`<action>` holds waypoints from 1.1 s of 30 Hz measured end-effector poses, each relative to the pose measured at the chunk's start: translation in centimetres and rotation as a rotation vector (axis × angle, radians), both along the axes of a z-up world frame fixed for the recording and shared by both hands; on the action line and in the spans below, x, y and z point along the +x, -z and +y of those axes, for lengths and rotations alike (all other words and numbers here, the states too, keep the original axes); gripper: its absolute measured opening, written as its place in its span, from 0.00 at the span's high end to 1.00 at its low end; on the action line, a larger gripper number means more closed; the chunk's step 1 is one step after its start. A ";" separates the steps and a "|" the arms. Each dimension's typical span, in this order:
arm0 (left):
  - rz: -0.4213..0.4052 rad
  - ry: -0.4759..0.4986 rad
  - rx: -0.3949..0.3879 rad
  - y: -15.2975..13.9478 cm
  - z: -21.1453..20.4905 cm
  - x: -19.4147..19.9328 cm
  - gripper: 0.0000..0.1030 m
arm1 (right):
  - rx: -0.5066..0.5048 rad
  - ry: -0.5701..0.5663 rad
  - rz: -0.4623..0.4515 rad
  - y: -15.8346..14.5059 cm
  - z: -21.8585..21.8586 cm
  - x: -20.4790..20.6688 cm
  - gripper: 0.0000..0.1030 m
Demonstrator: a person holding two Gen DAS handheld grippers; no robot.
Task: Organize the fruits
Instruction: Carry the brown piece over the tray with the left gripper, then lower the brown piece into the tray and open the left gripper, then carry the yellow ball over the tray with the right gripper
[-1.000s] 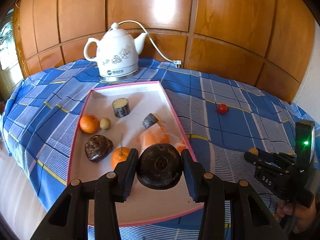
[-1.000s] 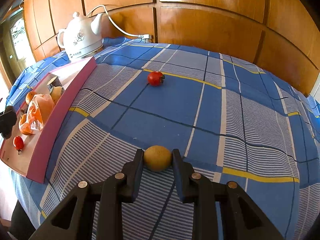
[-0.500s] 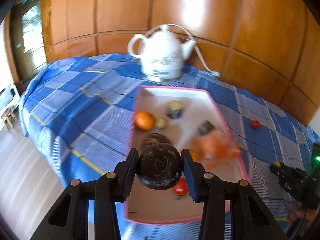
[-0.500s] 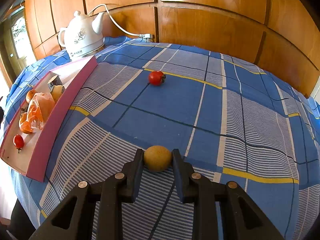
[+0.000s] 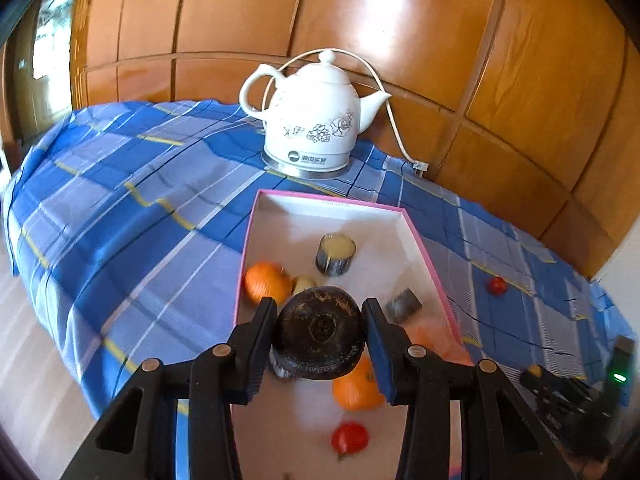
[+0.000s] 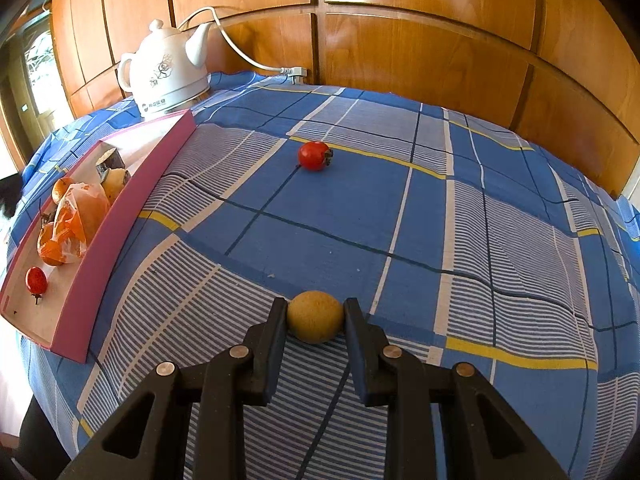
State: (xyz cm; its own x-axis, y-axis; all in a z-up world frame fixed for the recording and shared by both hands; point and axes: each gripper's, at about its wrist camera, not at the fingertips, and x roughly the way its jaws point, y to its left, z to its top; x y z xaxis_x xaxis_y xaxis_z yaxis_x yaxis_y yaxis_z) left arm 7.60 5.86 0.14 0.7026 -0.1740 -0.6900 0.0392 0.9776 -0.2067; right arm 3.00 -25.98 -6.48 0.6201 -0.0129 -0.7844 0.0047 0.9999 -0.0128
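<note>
A dark, round, flattened fruit [image 5: 320, 334], rough-skinned with a dimple facing the camera, sits squarely between the two pads of the left claw [image 5: 320, 336], which is clamped on its sides and holds it above the near half of a pink-rimmed tray [image 5: 434, 280]. Below and around it in the tray lie an orange [image 5: 267, 282] to the upper left with a small tan fruit [image 5: 304, 283] beside it, a second orange [image 5: 356, 388] just below right, a cherry tomato [image 5: 349, 437] nearer the camera, and two cut dark-skinned stalk pieces [image 5: 336, 254] farther back. In the right wrist view a small round yellow-brown fruit [image 6: 316, 317] is gripped at the tips of the right claw [image 6: 316, 320], its pads pressed to either side, low over the blue plaid cloth [image 6: 400, 208] covering the counter; whether the fruit rests on the cloth cannot be told. A red tomato [image 6: 315, 155] lies alone on the cloth well beyond that fruit, apart from the tray at the left, where a crinkled orange bag [image 6: 78, 216] also sits. A white ceramic electric kettle [image 5: 316, 120] stands behind the tray against the wooden panelled wall [image 5: 440, 40].
</note>
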 end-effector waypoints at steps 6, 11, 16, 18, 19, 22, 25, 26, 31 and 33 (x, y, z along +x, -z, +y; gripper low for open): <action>0.029 0.036 0.047 1.4 -1.5 2.9 0.57 | -0.002 -0.001 0.000 0.0 0.0 0.0 0.73; 0.049 0.038 0.054 2.3 -1.9 4.0 0.57 | 0.000 -0.002 0.000 0.0 0.0 0.0 0.73; 0.031 -0.031 0.071 1.6 -0.9 2.1 0.50 | -0.001 -0.004 -0.002 0.0 0.0 0.1 0.73; 0.023 -0.055 0.096 1.3 -0.8 1.2 0.47 | -0.001 -0.005 -0.002 0.0 0.0 0.2 0.73; 0.015 -0.064 0.106 1.2 -0.7 0.7 0.45 | 0.000 -0.006 -0.002 0.0 0.0 0.2 0.73; -0.011 -0.085 0.123 0.5 -0.5 -0.9 0.39 | 0.002 -0.006 -0.005 0.1 -0.1 0.1 0.73; -0.021 -0.088 0.127 0.2 -0.5 -1.9 0.36 | 0.001 -0.007 -0.005 0.1 -0.1 0.1 0.73; -0.023 -0.089 0.130 0.1 -0.6 -2.4 0.34 | 0.001 -0.006 -0.005 0.1 -0.1 0.1 0.73; -0.024 -0.086 0.129 -0.2 -0.7 -3.5 0.31 | -0.002 -0.005 -0.002 0.1 -0.1 0.1 0.73; -0.022 -0.086 0.124 -0.3 -0.7 -3.9 0.30 | -0.005 -0.005 0.000 0.0 0.0 0.1 0.73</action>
State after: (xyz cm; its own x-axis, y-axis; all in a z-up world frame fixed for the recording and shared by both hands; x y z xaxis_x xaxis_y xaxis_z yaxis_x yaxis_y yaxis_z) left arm 3.74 5.20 0.39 0.7262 -0.0270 -0.6869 -0.0422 0.9956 -0.0838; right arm 3.13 -26.01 -6.49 0.6201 -0.0137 -0.7844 -0.0001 0.9998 -0.0175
